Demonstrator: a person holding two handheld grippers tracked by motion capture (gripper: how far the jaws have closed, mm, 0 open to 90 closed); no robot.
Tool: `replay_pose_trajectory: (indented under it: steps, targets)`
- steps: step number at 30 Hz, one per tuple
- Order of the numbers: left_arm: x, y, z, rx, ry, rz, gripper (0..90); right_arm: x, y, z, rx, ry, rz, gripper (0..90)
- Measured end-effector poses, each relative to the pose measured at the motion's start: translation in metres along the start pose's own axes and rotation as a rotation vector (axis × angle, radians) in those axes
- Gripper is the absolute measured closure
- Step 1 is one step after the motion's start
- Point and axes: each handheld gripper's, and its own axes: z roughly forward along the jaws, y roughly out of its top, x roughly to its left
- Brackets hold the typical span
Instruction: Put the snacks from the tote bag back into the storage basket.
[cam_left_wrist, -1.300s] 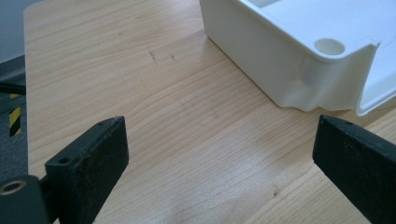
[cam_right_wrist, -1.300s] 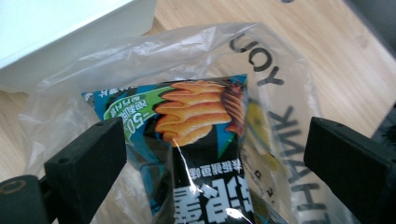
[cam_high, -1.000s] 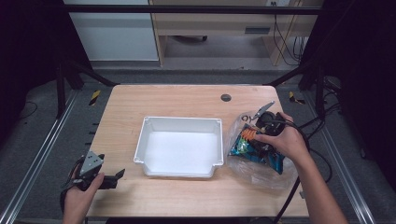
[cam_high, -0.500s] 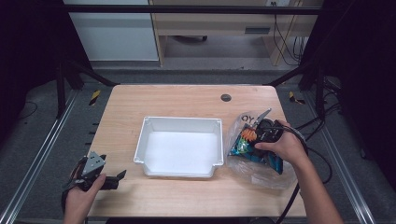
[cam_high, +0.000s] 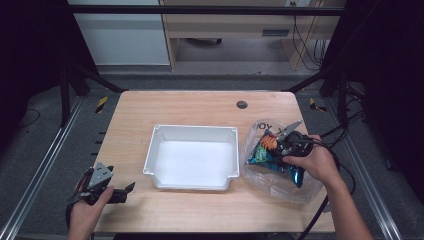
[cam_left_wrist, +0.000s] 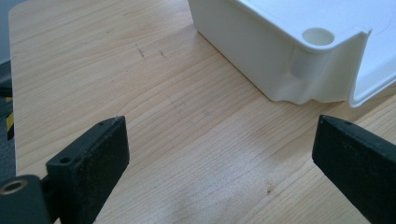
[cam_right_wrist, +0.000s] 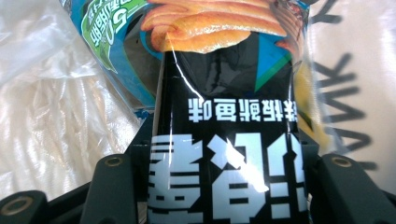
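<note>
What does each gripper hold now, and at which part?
The right gripper has just closed on the snack packet at its black end. The left gripper holds nothing.

This looks like a lab. A wooden table (cam_high: 200, 107) stands inside a black metal frame (cam_high: 200, 9). Cables (cam_high: 300, 45) hang at the upper right of the frame, beside a plain cabinet (cam_high: 120, 35).

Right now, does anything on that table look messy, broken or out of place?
Nothing stands out. The white tray sits square and empty on the table. The snack packet lies in a crumpled clear bag, clamped by the right gripper. The left gripper waits open.
</note>
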Motion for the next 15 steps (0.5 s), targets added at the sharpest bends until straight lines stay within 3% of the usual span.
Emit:
replay_pose_trajectory:
  steps: [9,15]
  targets:
    - [0.0,0.0,-0.001,-0.001,0.003,-0.004,3.5,0.007,-0.016,-0.037,-0.132,-0.024,0.035,45.9]
    - [0.001,-0.001,0.0,-0.002,0.006,-0.01,3.5,0.013,-0.013,-0.055,-0.197,-0.046,0.025,46.2]
